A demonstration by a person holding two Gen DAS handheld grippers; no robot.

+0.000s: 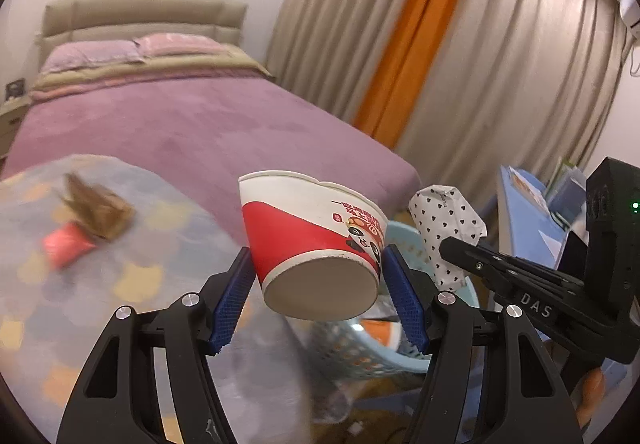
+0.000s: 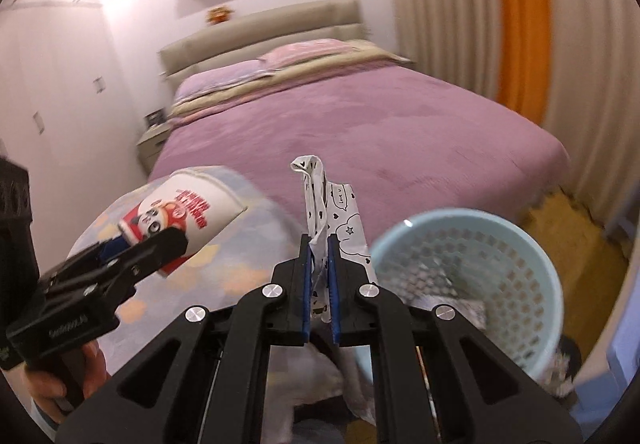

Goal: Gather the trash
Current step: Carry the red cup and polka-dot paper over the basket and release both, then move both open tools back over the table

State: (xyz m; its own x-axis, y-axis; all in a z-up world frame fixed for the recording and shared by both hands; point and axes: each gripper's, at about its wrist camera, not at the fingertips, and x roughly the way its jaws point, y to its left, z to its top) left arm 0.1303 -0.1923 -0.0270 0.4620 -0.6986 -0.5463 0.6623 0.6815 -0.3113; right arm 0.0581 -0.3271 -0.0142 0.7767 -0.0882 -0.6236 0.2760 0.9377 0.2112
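The left tool [image 1: 318, 286] is clamping the paper cup [image 1: 316, 240] and the right tool [image 2: 319, 276] is pinching the patterned wrapper [image 2: 340, 220], both needing carrying over the blue basket [image 2: 556, 284] for release.

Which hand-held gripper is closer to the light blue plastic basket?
Right. The right hand-held gripper, shut on a patterned paper wrapper, sits beside the basket; the left hand-held gripper, holding the red-and-white paper cup, is farther left.

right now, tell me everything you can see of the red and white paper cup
The paper cup is a tapered noodle-style tub, white at the rim, red lower down, with a panda cartoon and red print. It looks empty, its rim dented. It is tilted, base toward the camera, held between the left gripper pads in the air near the blue basket.
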